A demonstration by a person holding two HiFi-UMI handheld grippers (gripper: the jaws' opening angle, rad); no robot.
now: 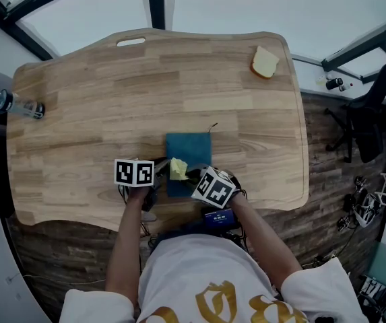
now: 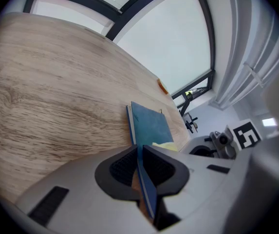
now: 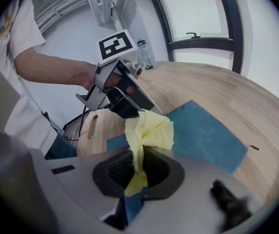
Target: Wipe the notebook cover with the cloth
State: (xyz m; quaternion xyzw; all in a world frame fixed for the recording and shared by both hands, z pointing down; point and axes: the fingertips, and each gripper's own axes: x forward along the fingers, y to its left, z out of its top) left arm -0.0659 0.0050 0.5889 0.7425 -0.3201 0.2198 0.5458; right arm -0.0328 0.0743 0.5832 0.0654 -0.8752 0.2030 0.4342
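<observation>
Left gripper (image 2: 140,165) clamped on blue notebook (image 1: 191,153) near edge, flat on table (image 1: 98,93). Right gripper (image 3: 138,168) pinching yellow cloth (image 3: 150,130) over cover. Probably mid-wipe; far half left, unclear.

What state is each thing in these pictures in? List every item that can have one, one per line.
notebook: closed, lying on the table, one edge clamped.
cloth: crumpled, pinched, over the notebook cover.
left gripper: fingers shut on the notebook's edge.
right gripper: fingers shut on the cloth.
bottle: lying on its side at the table's edge.
</observation>
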